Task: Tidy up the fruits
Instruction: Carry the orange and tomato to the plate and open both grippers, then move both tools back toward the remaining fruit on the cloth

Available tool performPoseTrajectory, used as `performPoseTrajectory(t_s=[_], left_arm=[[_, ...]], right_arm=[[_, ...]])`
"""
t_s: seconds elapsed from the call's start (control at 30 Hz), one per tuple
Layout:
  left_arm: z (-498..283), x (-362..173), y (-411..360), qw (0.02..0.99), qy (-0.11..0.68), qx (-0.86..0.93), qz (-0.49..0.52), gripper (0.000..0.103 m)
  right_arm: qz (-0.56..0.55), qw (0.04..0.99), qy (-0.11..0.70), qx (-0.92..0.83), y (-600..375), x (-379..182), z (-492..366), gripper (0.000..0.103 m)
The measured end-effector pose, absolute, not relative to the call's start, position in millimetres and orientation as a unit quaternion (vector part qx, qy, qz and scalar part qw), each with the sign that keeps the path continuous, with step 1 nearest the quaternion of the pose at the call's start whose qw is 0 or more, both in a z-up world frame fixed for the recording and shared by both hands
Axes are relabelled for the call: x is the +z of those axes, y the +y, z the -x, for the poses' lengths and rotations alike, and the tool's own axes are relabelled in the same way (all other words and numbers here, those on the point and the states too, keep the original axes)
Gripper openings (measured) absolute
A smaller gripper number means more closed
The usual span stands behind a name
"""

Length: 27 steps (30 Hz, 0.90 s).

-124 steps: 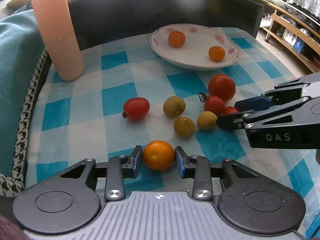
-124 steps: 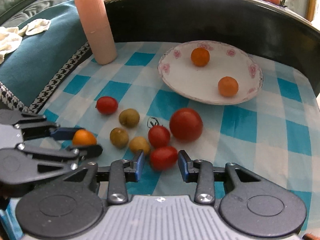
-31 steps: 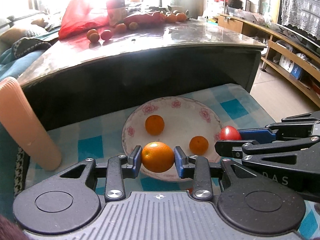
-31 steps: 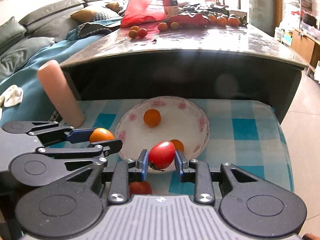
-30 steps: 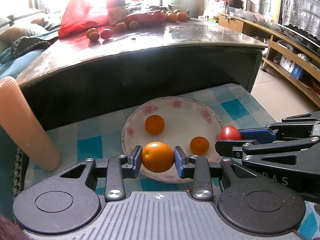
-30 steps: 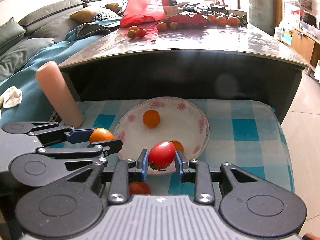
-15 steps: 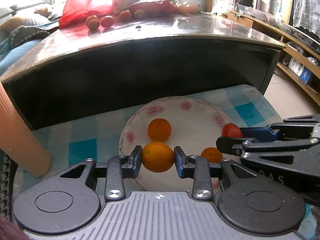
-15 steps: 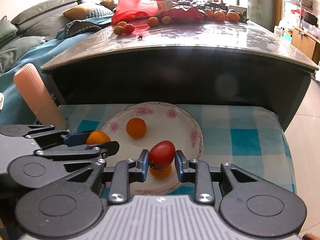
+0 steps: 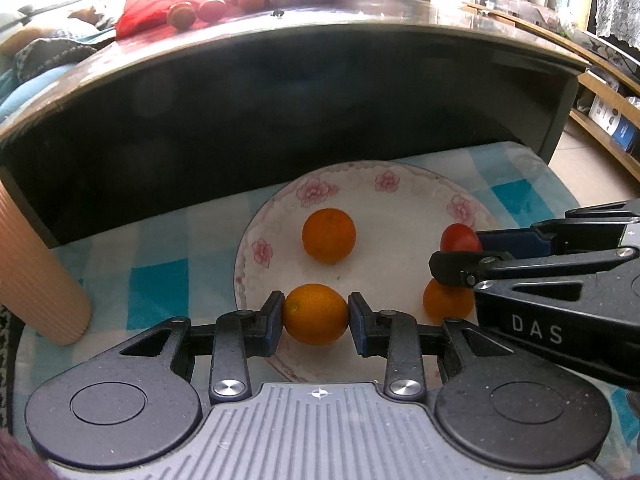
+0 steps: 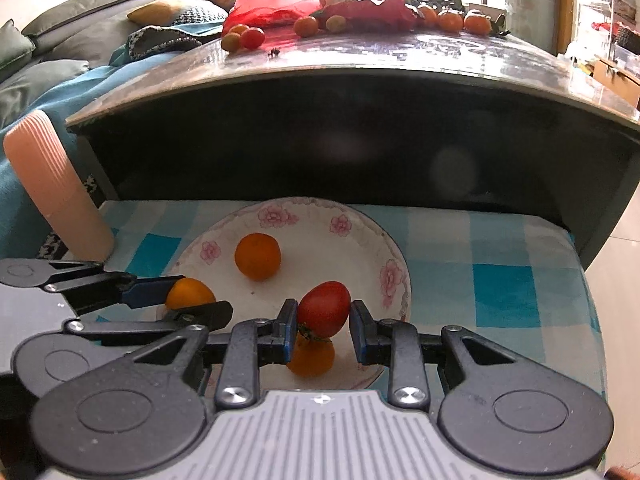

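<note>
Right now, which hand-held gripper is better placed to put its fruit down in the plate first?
Left, probably. The left hand-held gripper holds its orange over bare plate; the right hand-held gripper's tomato hangs directly over a resting orange.

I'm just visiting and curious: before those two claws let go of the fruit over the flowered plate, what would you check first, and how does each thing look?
1. Left gripper clamps its orange: ok.
2. Right gripper clamps the tomato: ok.
3. Both fruits over the plate: ok.
4. Clear spot under the tomato: not ok, a resting orange lies below.
5. Height above the plate: cannot tell.
</note>
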<state>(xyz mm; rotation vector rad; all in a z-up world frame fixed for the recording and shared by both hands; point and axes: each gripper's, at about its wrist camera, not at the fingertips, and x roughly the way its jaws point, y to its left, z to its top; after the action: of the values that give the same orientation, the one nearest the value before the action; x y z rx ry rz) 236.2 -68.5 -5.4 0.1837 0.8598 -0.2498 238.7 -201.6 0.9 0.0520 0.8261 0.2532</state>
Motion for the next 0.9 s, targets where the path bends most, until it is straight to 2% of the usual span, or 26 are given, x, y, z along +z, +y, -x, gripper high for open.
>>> performPoseTrajectory(t_s=[0.3, 0.33, 0.37, 0.43, 0.9], left_arm=[[-239, -9, -69, 0.896, 0.419, -0.116, -0.09, 0.043], [-239, -10, -70, 0.896, 0.419, -0.118, -0.09, 0.047], [-238, -9, -70, 0.896, 0.417, -0.122, -0.089, 0.056], [-236, -7, -74, 0.898, 0.41, -0.126, -0.098, 0.061], [-223, 11, -55, 0.906, 0.403, -0.105, -0.078, 0.06]], right_arm=[[-0.023, 0.908, 0.397, 0.13, -201, -4, -242, 0.044], [-0.022, 0.909, 0.396, 0.13, -201, -4, -241, 0.044], [-0.022, 0.909, 0.396, 0.131, -202, -4, -241, 0.044], [-0.031, 0.908, 0.395, 0.135, -202, -3, -241, 0.044], [-0.052, 0.923, 0.364, 0.111, -212, 24, -237, 0.044]])
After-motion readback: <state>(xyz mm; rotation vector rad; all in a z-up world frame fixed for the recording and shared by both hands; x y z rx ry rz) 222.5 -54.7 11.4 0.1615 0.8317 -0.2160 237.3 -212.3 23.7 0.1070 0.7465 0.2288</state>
